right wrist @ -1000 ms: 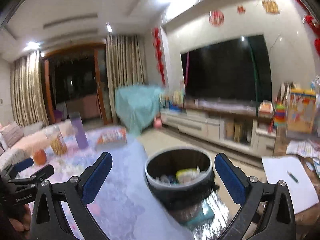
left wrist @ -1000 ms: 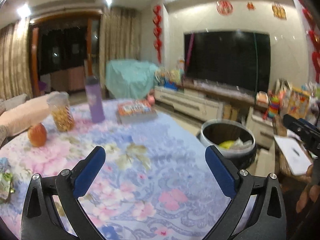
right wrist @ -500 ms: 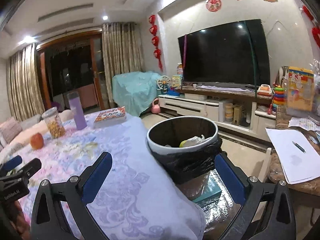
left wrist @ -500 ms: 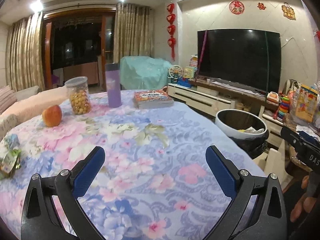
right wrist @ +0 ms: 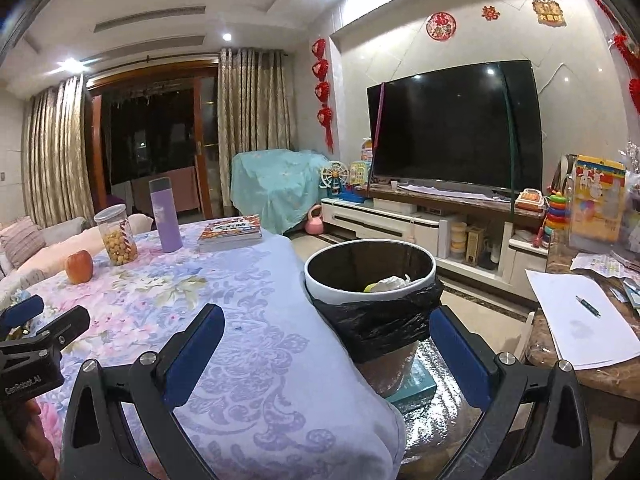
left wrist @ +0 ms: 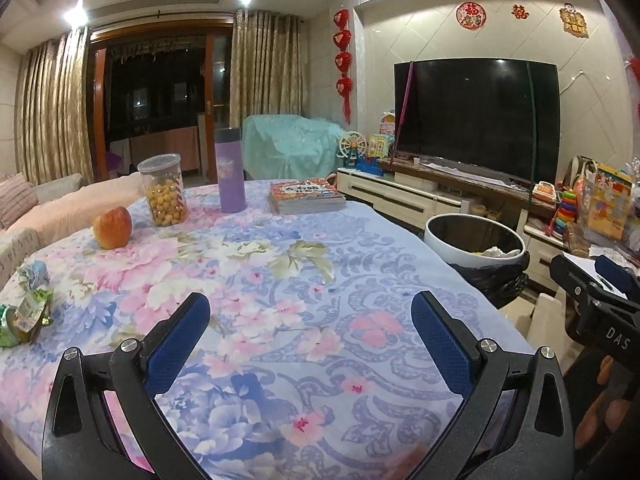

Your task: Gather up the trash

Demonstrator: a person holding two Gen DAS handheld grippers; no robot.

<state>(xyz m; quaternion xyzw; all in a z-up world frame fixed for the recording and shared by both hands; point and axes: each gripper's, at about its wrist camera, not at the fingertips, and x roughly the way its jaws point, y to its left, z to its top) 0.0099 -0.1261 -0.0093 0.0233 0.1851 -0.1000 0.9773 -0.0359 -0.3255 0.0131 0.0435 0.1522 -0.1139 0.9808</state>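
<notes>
Crumpled wrappers point(left wrist: 24, 316) at the table's point(left wrist: 304, 280) left edge are partly cut off by the frame. Inside the trash bin point(right wrist: 370, 276), only pale scraps show (contents too small to identify); its base is hidden.

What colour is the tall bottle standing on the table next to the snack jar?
Purple, with a darker cap; the bottle shows best in the left wrist view.

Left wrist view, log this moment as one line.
left tongs open, empty | right tongs open, empty | wrappers on table edge | bin holds trash
</notes>
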